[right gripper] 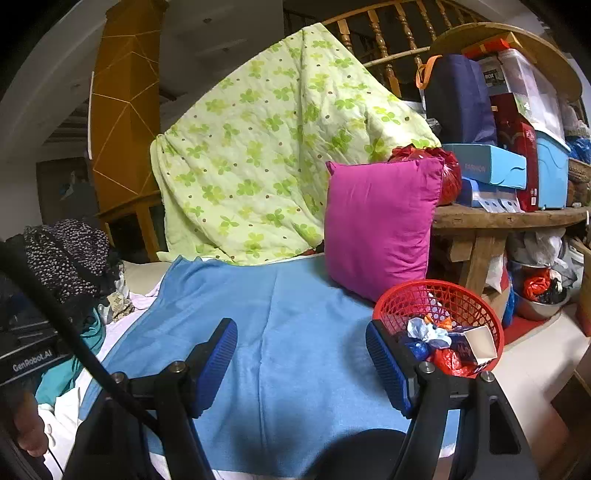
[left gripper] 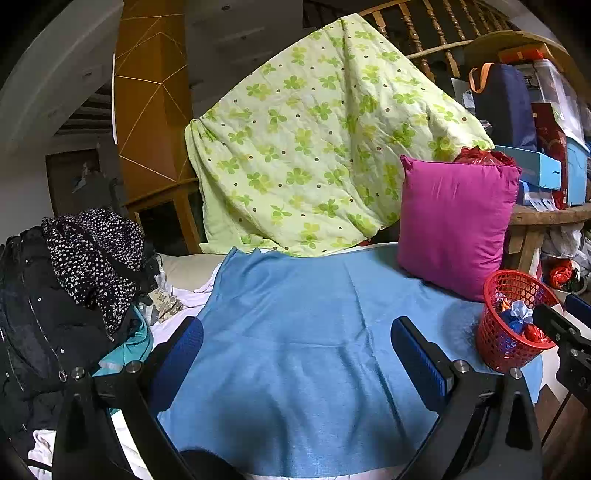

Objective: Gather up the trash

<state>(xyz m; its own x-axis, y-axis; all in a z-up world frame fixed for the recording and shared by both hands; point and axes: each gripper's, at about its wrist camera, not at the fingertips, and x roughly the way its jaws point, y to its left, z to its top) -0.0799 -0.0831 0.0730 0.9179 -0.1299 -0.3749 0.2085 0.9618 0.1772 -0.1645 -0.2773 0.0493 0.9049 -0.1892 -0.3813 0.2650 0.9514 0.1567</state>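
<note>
Both grippers, left (left gripper: 295, 354) and right (right gripper: 301, 363), gape wide, empty, over cloth (left gripper: 295, 332); basket (right gripper: 439, 325) of trash (right gripper: 447, 347) at two o'clock.

A blue cloth (left gripper: 295, 350) lay spread across the bed. A magenta pillow (left gripper: 456, 225) stood upright at its far right edge, beside a green clover-print quilt (left gripper: 314, 147) draped over a wooden railing (left gripper: 417, 33). Dark clothes (left gripper: 55, 302) were heaped to the left. Boxes (right gripper: 487, 164) and a navy bag (right gripper: 458, 103) crowded a wooden surface (right gripper: 509, 216) on the right.
</note>
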